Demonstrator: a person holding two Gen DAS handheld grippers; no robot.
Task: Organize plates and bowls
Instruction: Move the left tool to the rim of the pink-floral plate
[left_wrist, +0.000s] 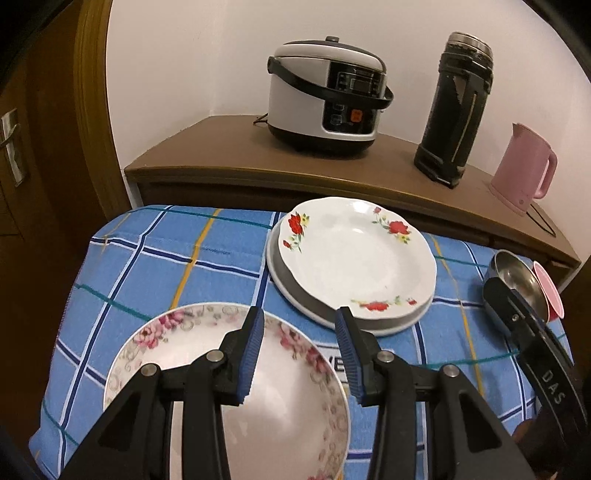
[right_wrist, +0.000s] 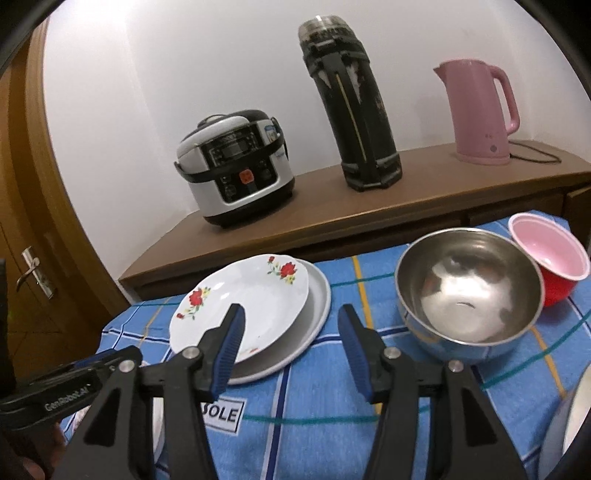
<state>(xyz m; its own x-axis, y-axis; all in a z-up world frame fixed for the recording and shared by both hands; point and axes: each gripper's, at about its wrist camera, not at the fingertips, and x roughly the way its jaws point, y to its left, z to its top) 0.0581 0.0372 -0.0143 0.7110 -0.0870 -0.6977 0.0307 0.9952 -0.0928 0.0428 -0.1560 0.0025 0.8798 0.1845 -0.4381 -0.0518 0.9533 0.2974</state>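
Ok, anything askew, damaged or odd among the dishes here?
Mostly tidy. The red-flowered plate sits off-centre on the grey plate, overhanging one side. The pink-lined red bowl leans tilted against the steel bowl. No visible spills or damage.

Two close wrist views look forward and down across a blue checked cloth toward a sideboard. Both share the red-flowered plate (edges bend, probably lens distortion) and the cooker.

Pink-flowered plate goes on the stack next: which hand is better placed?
Left, probably. The left gripper is open right over the pink-flowered plate's rim. The right gripper, also open, sits between the stack and the steel bowl.
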